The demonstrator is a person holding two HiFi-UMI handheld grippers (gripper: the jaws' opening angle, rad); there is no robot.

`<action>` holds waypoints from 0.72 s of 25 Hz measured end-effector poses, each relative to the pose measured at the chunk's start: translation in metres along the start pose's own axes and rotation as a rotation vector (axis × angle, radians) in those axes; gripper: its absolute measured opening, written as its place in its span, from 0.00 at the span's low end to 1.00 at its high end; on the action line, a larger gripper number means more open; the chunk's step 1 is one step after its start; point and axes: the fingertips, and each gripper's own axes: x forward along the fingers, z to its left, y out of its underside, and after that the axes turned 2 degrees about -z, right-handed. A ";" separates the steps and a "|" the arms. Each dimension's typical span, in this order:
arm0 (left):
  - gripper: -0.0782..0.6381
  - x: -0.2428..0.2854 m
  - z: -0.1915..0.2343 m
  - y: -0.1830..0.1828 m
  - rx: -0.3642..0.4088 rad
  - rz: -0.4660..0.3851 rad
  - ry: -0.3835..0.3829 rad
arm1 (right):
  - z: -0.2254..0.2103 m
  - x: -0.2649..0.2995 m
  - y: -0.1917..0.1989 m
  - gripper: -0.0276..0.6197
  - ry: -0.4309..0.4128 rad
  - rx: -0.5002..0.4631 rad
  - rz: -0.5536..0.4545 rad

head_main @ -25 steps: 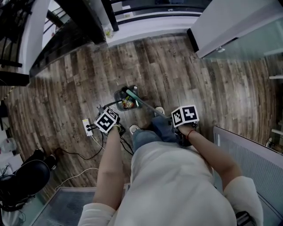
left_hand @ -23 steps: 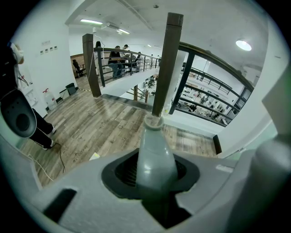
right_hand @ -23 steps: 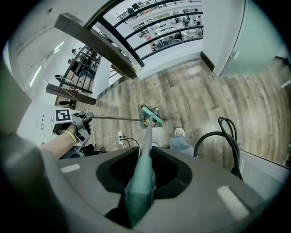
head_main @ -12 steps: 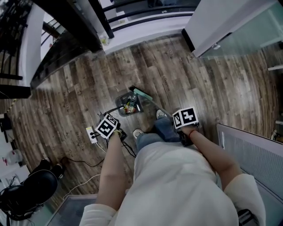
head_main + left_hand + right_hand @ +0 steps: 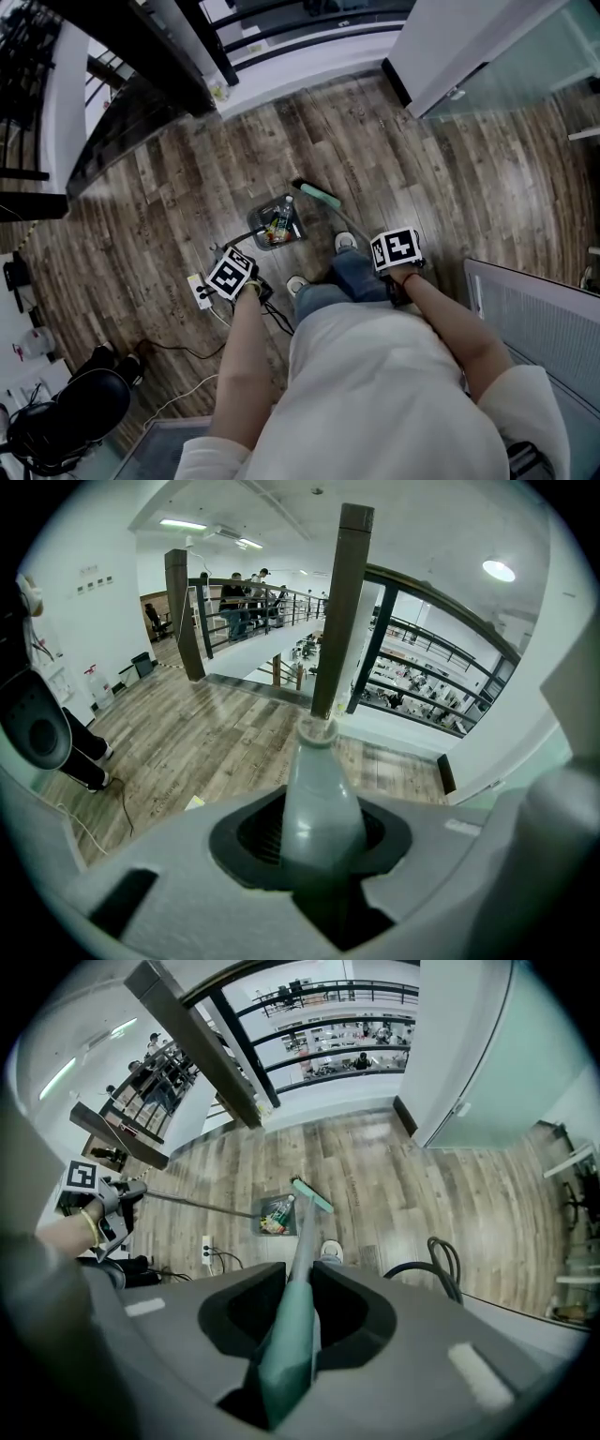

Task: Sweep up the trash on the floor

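Observation:
A dark dustpan [image 5: 277, 222] sits on the wood floor with a bottle and colourful wrappers [image 5: 276, 223] inside; it also appears in the right gripper view as the dustpan [image 5: 278, 1215]. My left gripper [image 5: 246, 278] is shut on the dustpan's long grey handle [image 5: 317, 799]. The green broom head [image 5: 319, 194] rests on the floor just right of the pan. My right gripper [image 5: 394, 267] is shut on the broom's green handle [image 5: 292, 1330], which runs down to the broom head [image 5: 312, 1195].
A white power strip [image 5: 200, 291] with black cables lies left of my feet. A black office chair [image 5: 56, 412] stands at lower left. Dark railing posts [image 5: 187, 42] and a white wall base line the far side. A white cabinet [image 5: 553, 319] is at right.
The broom head has slid right and away from the dustpan. The dustpan, with trash in it, has shifted slightly. Both grippers keep their hold.

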 end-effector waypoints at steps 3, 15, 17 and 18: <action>0.26 -0.001 0.001 0.001 0.002 0.001 0.000 | -0.006 0.003 0.002 0.19 0.000 0.045 0.002; 0.27 -0.001 0.000 0.002 -0.002 0.005 0.000 | -0.009 0.006 0.007 0.19 -0.027 0.086 0.031; 0.27 -0.001 0.000 0.003 -0.002 0.004 -0.001 | -0.009 0.006 0.007 0.19 -0.024 0.082 0.034; 0.27 -0.001 0.000 0.003 -0.002 0.004 0.000 | -0.009 0.006 0.007 0.19 -0.023 0.082 0.034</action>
